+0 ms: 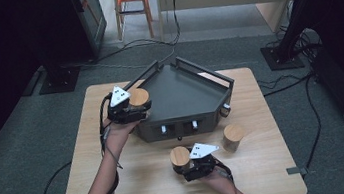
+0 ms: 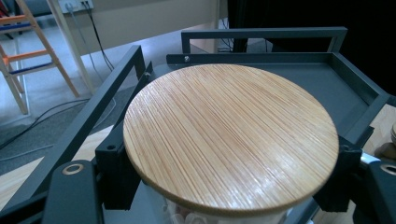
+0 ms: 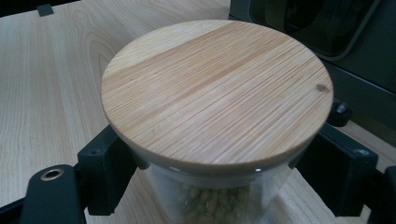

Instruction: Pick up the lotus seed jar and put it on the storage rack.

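A dark grey tray (image 1: 186, 106) with bar handles sits in the middle of the wooden table. My left gripper (image 1: 135, 112) is shut on a glass jar with a round bamboo lid (image 1: 138, 97), held at the tray's left rim. In the left gripper view, black jaws clamp the jar just under its lid (image 2: 231, 140), with the tray's floor (image 2: 327, 84) behind it. My right gripper (image 1: 185, 169) is shut on a second bamboo-lidded jar (image 1: 180, 155) in front of the tray. The right gripper view shows green beans (image 3: 210, 200) inside that jar, under its lid (image 3: 217, 91).
A third lidded jar (image 1: 233, 137) stands on the table, right of my right gripper and near the tray's front right corner. A wooden stepladder (image 1: 132, 4) and cables lie on the floor beyond the table (image 1: 136, 182).
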A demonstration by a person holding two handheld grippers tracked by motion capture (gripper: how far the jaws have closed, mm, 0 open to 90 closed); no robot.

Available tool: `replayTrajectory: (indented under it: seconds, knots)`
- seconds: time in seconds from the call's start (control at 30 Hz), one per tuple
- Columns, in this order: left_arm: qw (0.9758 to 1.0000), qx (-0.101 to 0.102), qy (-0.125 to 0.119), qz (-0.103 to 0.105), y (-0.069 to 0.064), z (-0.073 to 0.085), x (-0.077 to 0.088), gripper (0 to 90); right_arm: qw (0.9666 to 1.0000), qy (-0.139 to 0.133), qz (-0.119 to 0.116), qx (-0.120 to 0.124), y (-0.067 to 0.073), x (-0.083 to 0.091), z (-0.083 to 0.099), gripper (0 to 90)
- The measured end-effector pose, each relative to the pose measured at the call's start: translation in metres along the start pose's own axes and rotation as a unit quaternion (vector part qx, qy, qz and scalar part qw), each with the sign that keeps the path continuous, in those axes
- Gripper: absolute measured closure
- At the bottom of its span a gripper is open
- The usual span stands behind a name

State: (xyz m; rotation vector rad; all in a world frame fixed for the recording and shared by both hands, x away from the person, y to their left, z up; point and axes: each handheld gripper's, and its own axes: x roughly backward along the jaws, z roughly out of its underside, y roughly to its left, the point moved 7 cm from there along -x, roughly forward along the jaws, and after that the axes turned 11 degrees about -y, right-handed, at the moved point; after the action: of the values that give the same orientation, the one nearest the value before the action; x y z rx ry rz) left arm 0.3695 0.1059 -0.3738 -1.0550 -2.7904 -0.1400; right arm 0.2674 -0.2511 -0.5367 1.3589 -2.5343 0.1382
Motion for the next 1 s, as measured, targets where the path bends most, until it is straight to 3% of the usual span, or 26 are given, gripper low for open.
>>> replayTrajectory:
  seconds: [0.67, 1.0]
  knots:
    - [0.9999, 0.007, 0.012, -0.007, 0.005, 0.005, -0.021, 25.1, 1.0000, 0.001, -0.001, 0.004, 0.000, 0.000, 0.000, 18.1]
    - [0.9994, 0.016, 0.021, -0.022, 0.011, 0.015, -0.028, 25.1, 1.0000, 0.001, 0.000, 0.004, 0.001, 0.000, 0.000, 18.1]
